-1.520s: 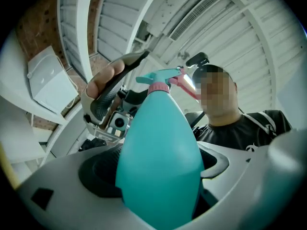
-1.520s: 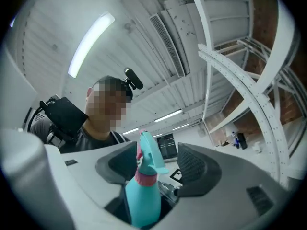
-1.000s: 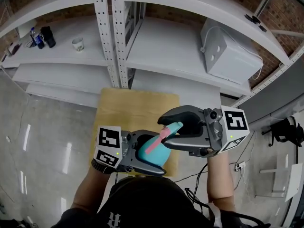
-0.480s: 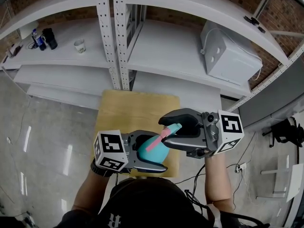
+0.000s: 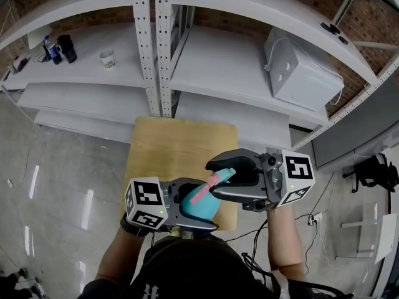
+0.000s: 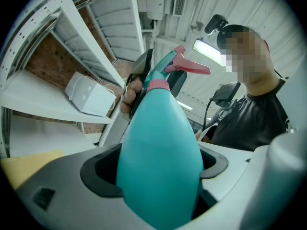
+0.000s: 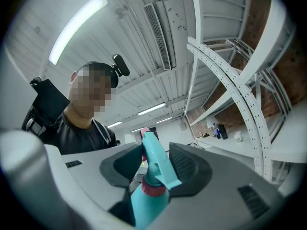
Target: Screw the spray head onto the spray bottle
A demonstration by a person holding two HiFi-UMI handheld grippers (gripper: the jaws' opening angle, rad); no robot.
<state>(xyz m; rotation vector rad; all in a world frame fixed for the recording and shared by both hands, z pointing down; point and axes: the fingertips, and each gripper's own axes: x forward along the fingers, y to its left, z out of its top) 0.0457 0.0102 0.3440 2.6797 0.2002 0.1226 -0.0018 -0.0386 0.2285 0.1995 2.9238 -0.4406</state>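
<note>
A teal spray bottle point(image 5: 198, 206) is held up in front of the person, above the near edge of the wooden table point(image 5: 177, 145). My left gripper point(image 5: 194, 209) is shut on its round body point(image 6: 160, 162). The teal spray head point(image 7: 156, 159) with its pink trigger point(image 5: 204, 190) sits on the neck, over a pink collar point(image 7: 152, 189). Around the head, my right gripper point(image 5: 224, 178) is shut, one pad on each side point(image 7: 157, 166). In the left gripper view the head point(image 6: 168, 66) points up, with the right gripper point(image 6: 144, 75) behind it.
White metal shelving point(image 5: 149, 48) stands behind the table. A white box point(image 5: 299, 67) rests on the right shelf. A dark bottle point(image 5: 62, 47) and a cup point(image 5: 108, 58) stand on the left shelf. Grey floor lies to the left, and cables trail at the lower right.
Both grippers and the bottle have drifted a little lower in the head view, the right one slightly leftward. Both grips look unchanged.
</note>
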